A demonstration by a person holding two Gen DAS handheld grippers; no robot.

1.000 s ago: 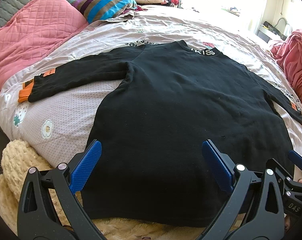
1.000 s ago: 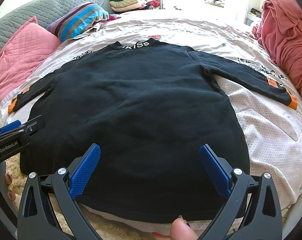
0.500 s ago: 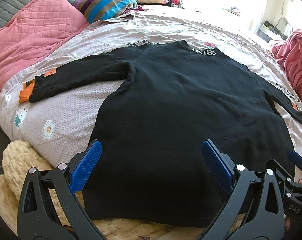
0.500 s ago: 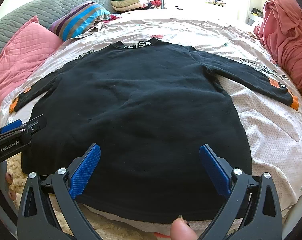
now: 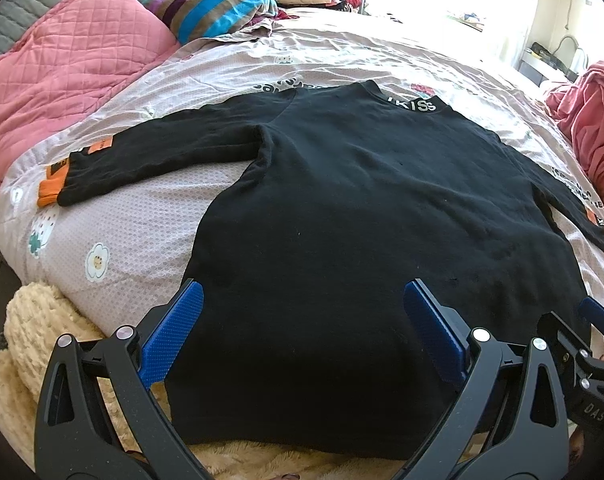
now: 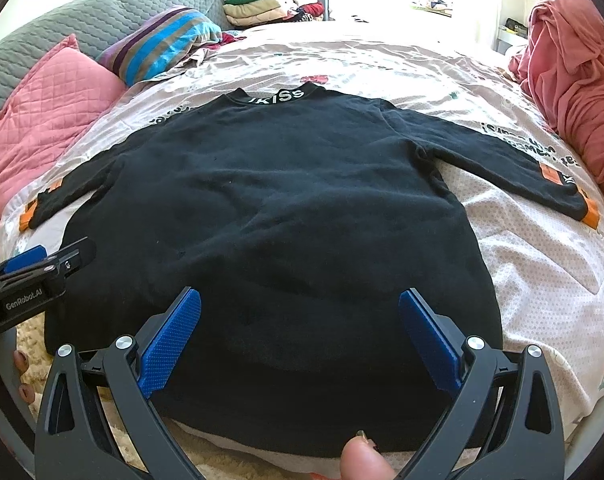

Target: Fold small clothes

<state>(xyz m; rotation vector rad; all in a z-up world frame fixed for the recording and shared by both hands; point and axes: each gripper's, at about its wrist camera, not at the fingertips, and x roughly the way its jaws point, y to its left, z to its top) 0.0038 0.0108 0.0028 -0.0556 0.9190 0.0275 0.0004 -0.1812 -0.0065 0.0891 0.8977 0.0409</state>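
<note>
Garment: a black long-sleeved sweater [image 6: 270, 208] lay flat and unfolded.
Collar: a band with white lettering [image 6: 278, 98] sat at the far end.
Sleeves: both were spread outward, the cuffs [image 5: 50, 192] orange, with orange patches.
Hem: the hem [image 5: 309, 440] lay at the near edge.

1. Sweater [image 6: 270, 216] lies flat mid-bed, both sleeves spread; nothing on top, open from above.
2. Left: bare sheet [image 5: 142, 216] between left sleeve [image 5: 150, 160] and body, free lane. Pink pillow [image 5: 62, 64] just beyond the cuff.
3. Right: bare sheet beside the hem up to right sleeve [image 6: 501, 164]. Pink blanket heap [image 6: 573, 92] walls off that edge, near the cuff.
4. Far side: striped pillow [image 6: 166, 40] and clothes stack [image 6: 262, 4], well clear of the collar.
5. Near edge: both grippers [image 5: 302, 332] [image 6: 300, 332] spread wide over the hem, side by side, close together.
</note>
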